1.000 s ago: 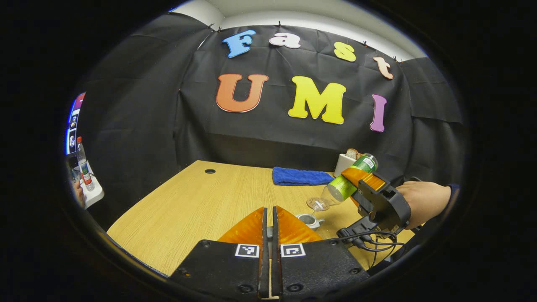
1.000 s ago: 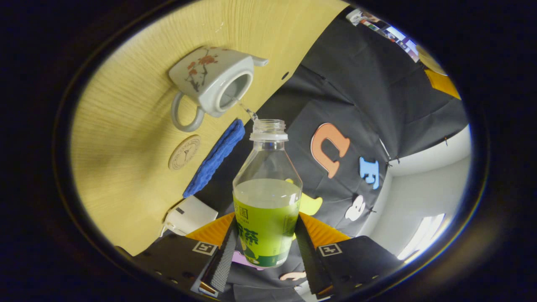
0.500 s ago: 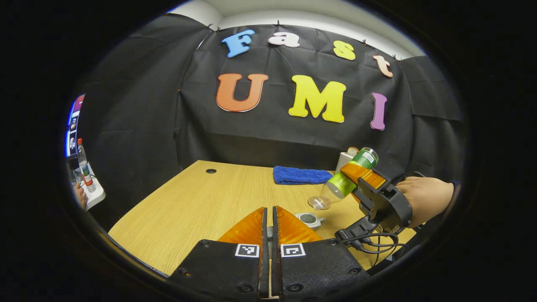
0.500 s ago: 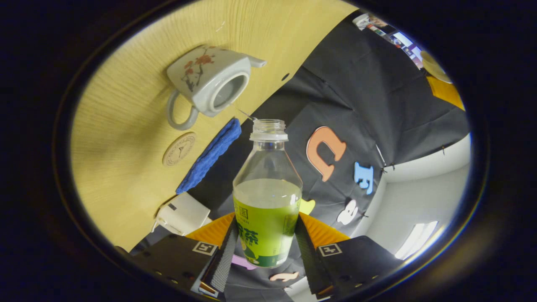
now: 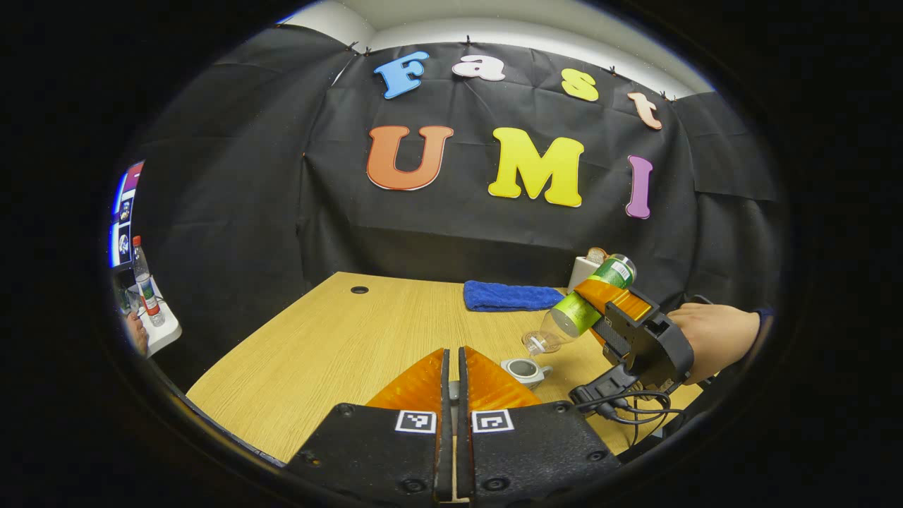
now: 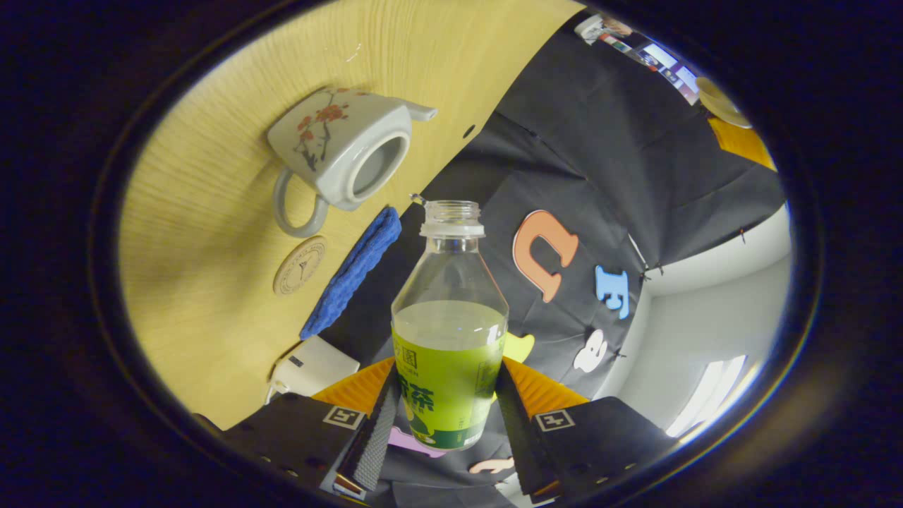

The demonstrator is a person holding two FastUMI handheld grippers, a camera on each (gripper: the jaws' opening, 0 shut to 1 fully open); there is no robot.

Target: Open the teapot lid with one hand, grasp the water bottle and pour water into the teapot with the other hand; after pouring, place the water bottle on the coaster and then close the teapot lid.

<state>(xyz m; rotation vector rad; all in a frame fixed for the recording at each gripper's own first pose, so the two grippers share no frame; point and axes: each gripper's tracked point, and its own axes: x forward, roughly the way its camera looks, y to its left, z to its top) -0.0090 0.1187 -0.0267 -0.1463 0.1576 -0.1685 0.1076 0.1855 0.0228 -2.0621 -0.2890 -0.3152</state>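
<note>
My right gripper (image 6: 446, 370) is shut on the green-labelled water bottle (image 6: 449, 331), which is uncapped and about half full. In the left gripper view the bottle (image 5: 578, 310) lies tilted mouth-down above and just right of the white teapot (image 5: 523, 370), with a hand (image 5: 712, 339) behind the right gripper (image 5: 591, 302). No stream runs from it. The flower-painted teapot (image 6: 346, 159) stands open on the wooden table (image 6: 211, 141), with the round coaster (image 6: 300, 264) beside its handle. My left gripper (image 5: 453, 367) is shut, raised near the teapot, with a small grey piece pinched between its fingers; the lid itself is hidden.
A folded blue cloth (image 5: 504, 296) lies at the table's back edge, with a white box (image 5: 582, 271) to its right. There is a cable hole (image 5: 360, 290) at the back left. Cables (image 5: 635, 409) hang under the right gripper. A side shelf with a bottle (image 5: 144, 282) stands off to the left.
The thin stream into the teapot has stopped. The bottle's mouth has lifted and drawn slightly away from the opening. My left gripper has held still.
</note>
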